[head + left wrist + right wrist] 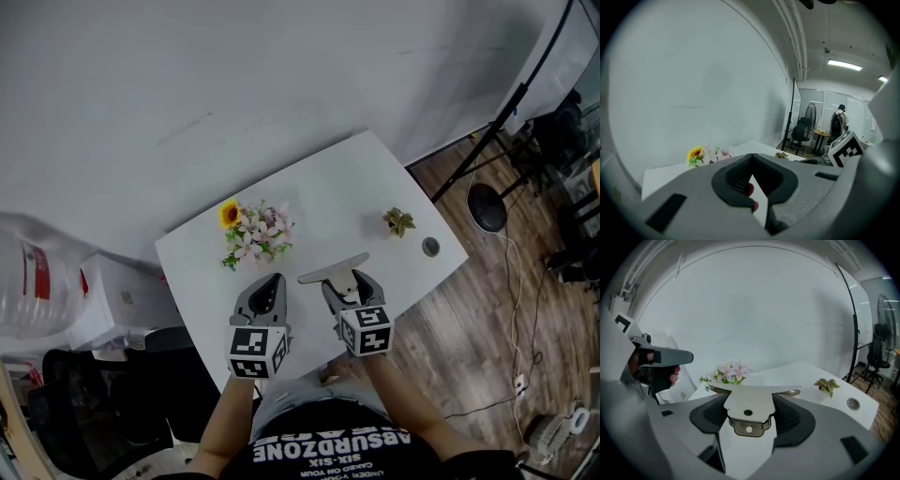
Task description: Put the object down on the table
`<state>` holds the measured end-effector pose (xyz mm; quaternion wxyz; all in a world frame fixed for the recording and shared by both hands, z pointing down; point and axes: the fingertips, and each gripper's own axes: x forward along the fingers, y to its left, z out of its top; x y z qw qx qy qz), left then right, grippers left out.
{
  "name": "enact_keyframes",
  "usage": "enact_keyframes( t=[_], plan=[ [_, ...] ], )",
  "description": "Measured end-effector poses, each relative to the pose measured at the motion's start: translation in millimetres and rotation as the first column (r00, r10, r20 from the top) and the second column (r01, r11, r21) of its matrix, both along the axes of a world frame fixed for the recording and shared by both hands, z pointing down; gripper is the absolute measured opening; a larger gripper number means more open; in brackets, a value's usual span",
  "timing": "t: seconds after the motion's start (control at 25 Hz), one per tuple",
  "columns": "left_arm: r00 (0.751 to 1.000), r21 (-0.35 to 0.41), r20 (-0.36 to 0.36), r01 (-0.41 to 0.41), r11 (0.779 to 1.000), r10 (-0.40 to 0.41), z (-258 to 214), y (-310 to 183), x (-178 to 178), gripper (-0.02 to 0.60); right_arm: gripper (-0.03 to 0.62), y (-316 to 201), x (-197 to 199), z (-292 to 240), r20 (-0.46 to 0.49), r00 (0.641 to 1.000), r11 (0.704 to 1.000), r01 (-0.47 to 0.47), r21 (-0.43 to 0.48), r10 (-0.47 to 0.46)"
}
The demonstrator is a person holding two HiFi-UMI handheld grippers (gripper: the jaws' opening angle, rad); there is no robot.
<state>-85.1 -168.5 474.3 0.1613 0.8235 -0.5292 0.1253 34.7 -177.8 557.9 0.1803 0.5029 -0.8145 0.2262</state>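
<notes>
Your white tabletop (328, 187) stood against a plain pale wall, with wood flooring off to your right. The jaws of your right gripper (345, 281) were clamped on the metal piece (749, 401), a flat T-shaped plate. Its stem was pinched between the dark pads, and its crossbar lay level just ahead of the tips. Your left gripper (751, 156) hung just beside it, jaws brought together at the tips with nothing between them.

The piece looked like thin sheet metal, so probably stiff, light and smooth. It could pivot or slide in the pads if you tilted it, so the stem was the sensible place to hold it. It would likely clatter rather than break if let go from above the tabletop.

The right gripper view showed you two small holes in the stem and a darker folded part under it, which the head view was too small to show. The head view showed the piece over the near part of the tabletop, with the flowers (256, 234) beyond it, a small plant (399, 221) near the far right corner and bare surface between. How high the piece sat could not be told. Only the left gripper view showed a person with a backpack (836, 123) far off.
</notes>
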Motion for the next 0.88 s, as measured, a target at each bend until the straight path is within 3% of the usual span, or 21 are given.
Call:
enact_keyframes(
  t=[0.88],
  plan=[
    [1.0,-0.024,0.002,0.024,0.999,-0.024,9,-3,-9,0.005,0.285,-2,-10,45,0.002,1.0,0.993,0.013,-0.113,-0.013]
  ],
)
